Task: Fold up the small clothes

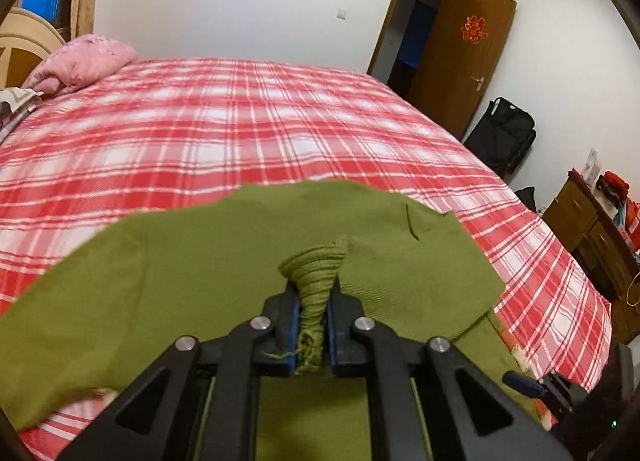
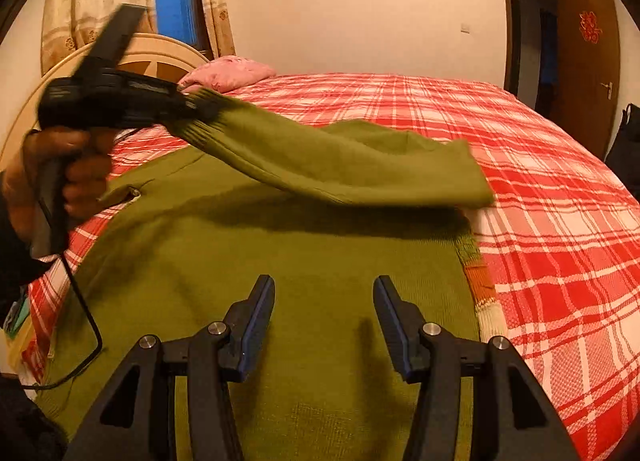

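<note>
An olive green knit sweater (image 2: 304, 261) lies flat on the red plaid bed (image 2: 540, 181). My left gripper (image 1: 312, 297) is shut on the ribbed cuff (image 1: 316, 273) of one sleeve. In the right wrist view the left gripper (image 2: 200, 107) holds that sleeve (image 2: 340, 165) lifted and stretched across above the sweater's body. My right gripper (image 2: 324, 301) is open and empty, low over the sweater's body. A striped orange and cream hem band (image 2: 480, 285) shows at the sweater's right edge.
A pink pillow (image 2: 232, 71) and a cream headboard (image 2: 160, 57) are at the bed's far left. An open brown door (image 1: 460, 61), a black bag (image 1: 504, 137) and a wooden dresser (image 1: 592, 229) stand beyond the bed's right side.
</note>
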